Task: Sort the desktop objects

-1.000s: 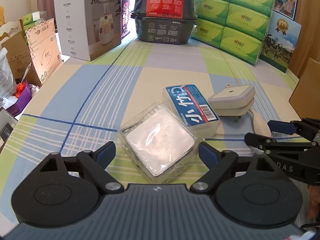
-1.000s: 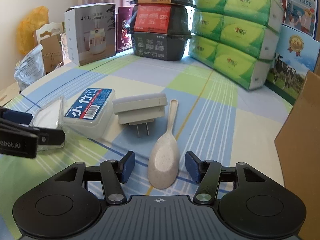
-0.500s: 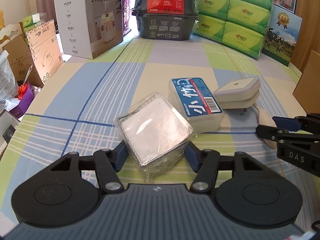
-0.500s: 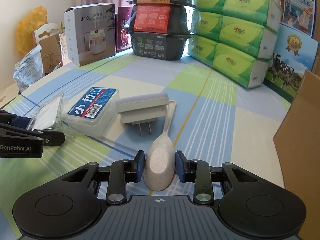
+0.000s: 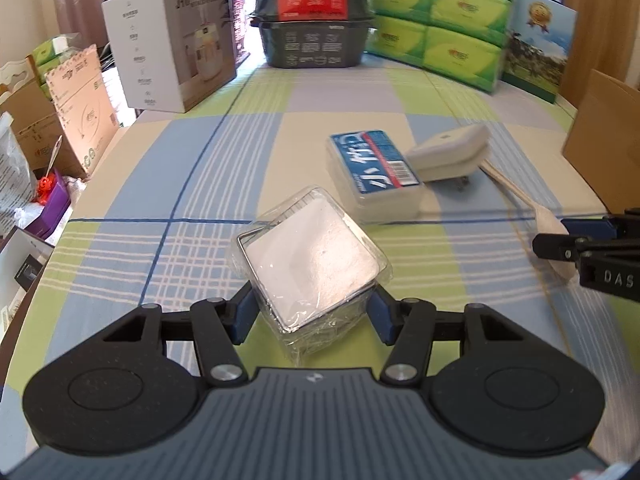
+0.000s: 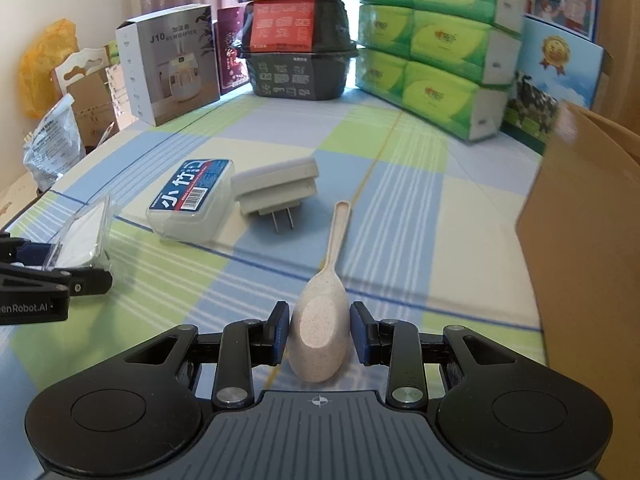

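Observation:
My left gripper is shut on a clear square box with white contents, raised and tilted above the checked tablecloth. The same clear box shows at the left of the right wrist view, held by the left gripper. My right gripper is shut on the bowl of a speckled beige spoon, whose handle points away. In the left wrist view the spoon leads into the right gripper. A clear box with a blue label and a white plug adapter lie on the cloth.
A brown cardboard box stands close on the right. At the far end are green tissue packs, stacked black food tubs and a white humidifier carton. Cardboard boxes and bags crowd the table's left edge.
Both grippers went from open to shut: the left on the clear square box, the right on the spoon's bowl. The box and the spoon have since lifted slightly.

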Tool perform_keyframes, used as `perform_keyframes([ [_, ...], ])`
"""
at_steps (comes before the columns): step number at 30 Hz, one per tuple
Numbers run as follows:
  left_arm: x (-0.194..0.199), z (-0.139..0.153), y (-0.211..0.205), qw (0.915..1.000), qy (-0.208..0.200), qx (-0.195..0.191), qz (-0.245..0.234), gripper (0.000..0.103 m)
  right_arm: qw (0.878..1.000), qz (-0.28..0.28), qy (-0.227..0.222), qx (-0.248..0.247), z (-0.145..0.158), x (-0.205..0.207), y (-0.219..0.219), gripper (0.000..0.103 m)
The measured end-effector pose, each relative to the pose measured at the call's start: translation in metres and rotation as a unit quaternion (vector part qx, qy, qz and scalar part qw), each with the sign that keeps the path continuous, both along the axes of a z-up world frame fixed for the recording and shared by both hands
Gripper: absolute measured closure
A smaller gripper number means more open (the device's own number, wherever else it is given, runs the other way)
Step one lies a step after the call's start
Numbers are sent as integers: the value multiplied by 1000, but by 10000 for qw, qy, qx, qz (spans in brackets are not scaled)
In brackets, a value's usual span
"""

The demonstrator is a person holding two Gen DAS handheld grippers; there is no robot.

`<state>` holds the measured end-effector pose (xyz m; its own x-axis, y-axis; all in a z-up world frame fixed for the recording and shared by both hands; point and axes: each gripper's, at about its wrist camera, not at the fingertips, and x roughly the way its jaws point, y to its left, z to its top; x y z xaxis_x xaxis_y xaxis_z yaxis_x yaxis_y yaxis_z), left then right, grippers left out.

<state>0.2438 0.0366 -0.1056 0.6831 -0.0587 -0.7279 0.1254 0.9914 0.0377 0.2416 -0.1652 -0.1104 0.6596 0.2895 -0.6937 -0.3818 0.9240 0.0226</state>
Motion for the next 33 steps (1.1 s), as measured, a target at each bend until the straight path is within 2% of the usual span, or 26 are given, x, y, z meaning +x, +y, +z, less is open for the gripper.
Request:
perform_keyframes([
  [4,-9,7,-11,9997,-97,117,-208,51,9999,-142,23,65,10,-13,-9,73],
  [11,-29,22,-21,9988,-221,97,-422,51,9995,-270,-54,142,28,-38,-18,73],
  [15,-41,28,-23,9986,-217,11,-476,51,9989,-414,95,207,32,-52,-24,73],
  [21,-47,31,-30,9976,-264,-60,-630,51,9979,-373,526,-32,17,-63,-24,73],
  [24,-44,28,-29,9978,-210,-143,-606,51,9976,-410,549,-129,12,-60,-25,73],
  [33,-37,23,-27,9976,-128,-281,-616,51,9980,-285,566,12,5,-40,-22,72],
])
